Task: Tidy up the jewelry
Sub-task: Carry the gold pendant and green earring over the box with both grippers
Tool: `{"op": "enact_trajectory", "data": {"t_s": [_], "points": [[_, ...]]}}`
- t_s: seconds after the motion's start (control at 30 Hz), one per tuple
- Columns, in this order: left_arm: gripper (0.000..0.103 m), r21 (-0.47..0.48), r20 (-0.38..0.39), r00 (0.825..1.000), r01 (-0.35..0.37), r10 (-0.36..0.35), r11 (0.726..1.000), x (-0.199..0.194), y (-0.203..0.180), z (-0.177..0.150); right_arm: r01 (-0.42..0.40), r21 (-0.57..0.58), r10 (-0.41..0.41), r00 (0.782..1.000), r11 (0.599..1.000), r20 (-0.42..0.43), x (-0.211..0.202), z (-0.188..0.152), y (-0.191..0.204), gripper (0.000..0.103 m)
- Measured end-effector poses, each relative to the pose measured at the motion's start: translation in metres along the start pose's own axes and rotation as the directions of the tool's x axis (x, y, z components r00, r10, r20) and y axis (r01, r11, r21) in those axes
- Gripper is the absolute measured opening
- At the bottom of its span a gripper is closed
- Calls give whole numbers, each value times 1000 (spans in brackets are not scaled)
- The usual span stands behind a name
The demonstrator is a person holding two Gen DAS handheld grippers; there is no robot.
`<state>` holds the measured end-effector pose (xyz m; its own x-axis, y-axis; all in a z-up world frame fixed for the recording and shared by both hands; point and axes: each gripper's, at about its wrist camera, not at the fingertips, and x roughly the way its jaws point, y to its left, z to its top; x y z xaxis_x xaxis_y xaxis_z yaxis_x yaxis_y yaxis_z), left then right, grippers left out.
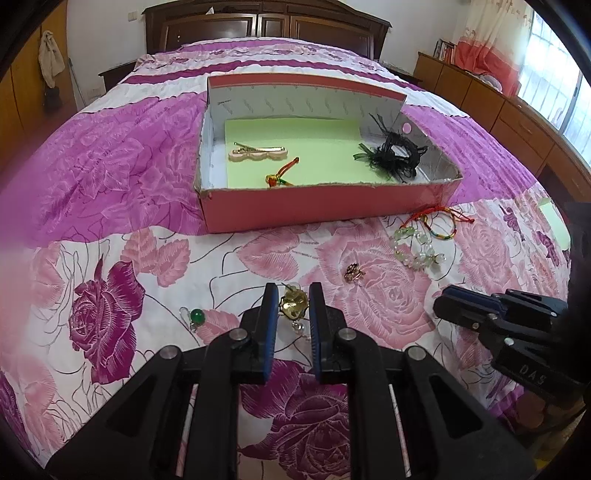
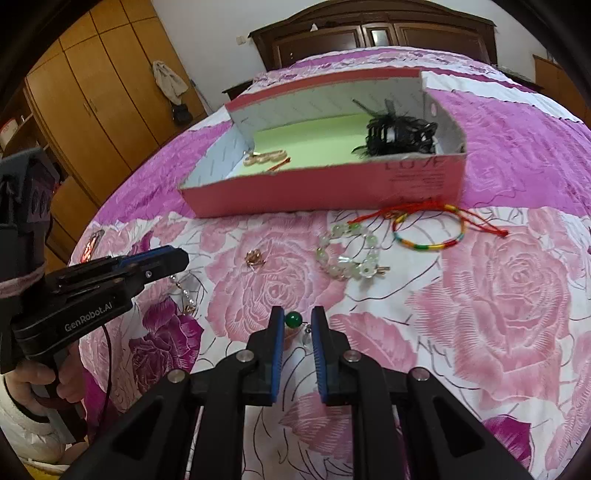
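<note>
While the pink box (image 1: 317,206) sits on the floral bed (image 1: 110,155), the beaded bracelet (image 1: 415,247) lies just before it. Left tongs (image 1: 293,314) pinch a gold earring (image 1: 293,304); right tongs (image 2: 298,332), nearly closed, flank a green-bead earring (image 2: 293,318), grip unclear.

Dark headboard (image 1: 266,22), wooden wardrobe (image 2: 92,85), bright window (image 1: 554,74), perhaps curtained.

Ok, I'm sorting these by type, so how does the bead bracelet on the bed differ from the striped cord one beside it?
The bead bracelet is chunky, with see-through pale green and clear beads; the cord bracelet is a thin band striped red, yellow and green. The cord bracelet lies nearer the box than the bead bracelet. Both lie flat on the bedspread, outside the box.
</note>
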<state>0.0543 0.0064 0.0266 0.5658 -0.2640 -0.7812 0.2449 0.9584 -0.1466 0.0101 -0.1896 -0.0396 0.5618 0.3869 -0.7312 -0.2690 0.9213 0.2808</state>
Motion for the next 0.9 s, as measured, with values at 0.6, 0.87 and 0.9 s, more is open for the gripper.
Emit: {"op": "enact_trajectory", "data": {"t_s": [0.6, 0.87, 0.9], "points": [[8, -39, 70, 997, 23, -21, 999, -24, -1, 16, -10, 38, 5, 992, 999, 125, -34, 8, -17, 16], [8, -40, 104, 994, 26, -21, 999, -32, 0, 24, 4, 30, -9, 986, 1000, 167, -45, 17, -19, 16], [8, -41, 108, 994, 26, -22, 999, -32, 0, 25, 6, 28, -11, 985, 1000, 171, -46, 18, -19, 16]]}}
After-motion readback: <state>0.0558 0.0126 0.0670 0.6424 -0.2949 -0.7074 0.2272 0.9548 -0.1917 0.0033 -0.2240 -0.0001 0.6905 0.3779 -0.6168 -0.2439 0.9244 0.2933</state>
